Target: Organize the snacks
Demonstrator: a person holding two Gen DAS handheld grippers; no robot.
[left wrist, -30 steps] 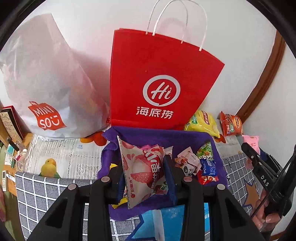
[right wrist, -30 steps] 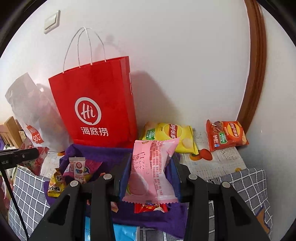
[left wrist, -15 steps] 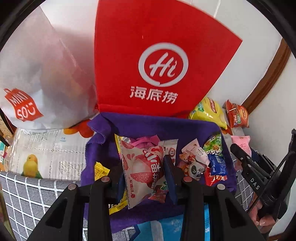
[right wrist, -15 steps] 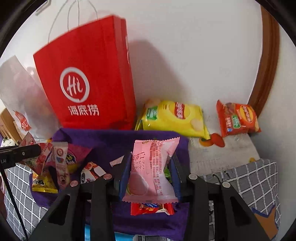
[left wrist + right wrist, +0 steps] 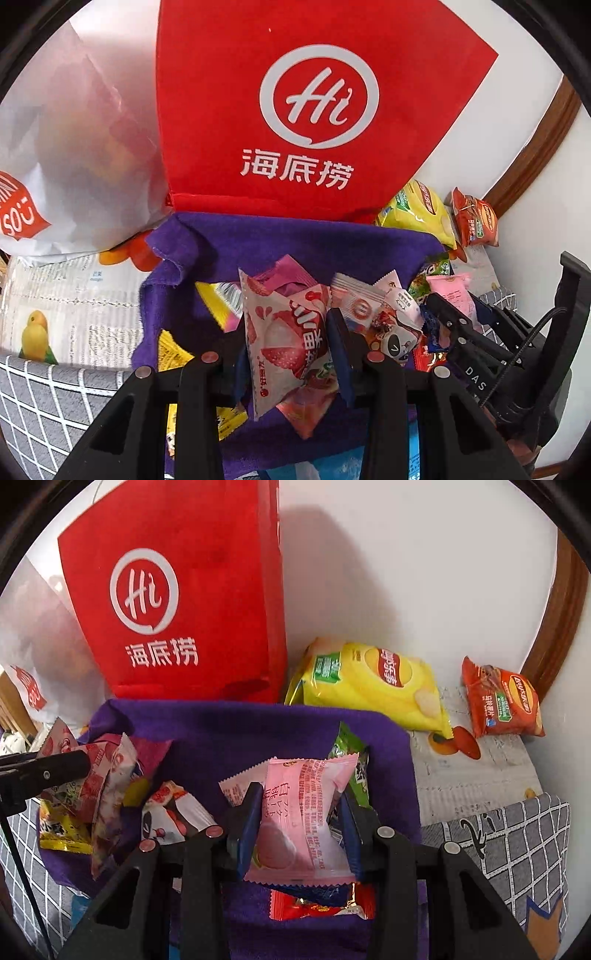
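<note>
Two sets of tongs, one packet each. Your left tongs (image 5: 291,350) clamped on strawberry-print snack packet (image 5: 286,339), held above purple cloth (image 5: 295,240) strewn with loose wrapped snacks. Your right tongs (image 5: 299,830) clamped on pink snack packet (image 5: 303,812), over same cloth, red wrapper (image 5: 321,908) lying just beneath. Red paper bag (image 5: 177,590) upright behind cloth, against wall. Yellow chip bag (image 5: 369,679) and orange chip bag (image 5: 498,701) lie on newspaper, right of red bag.
</note>
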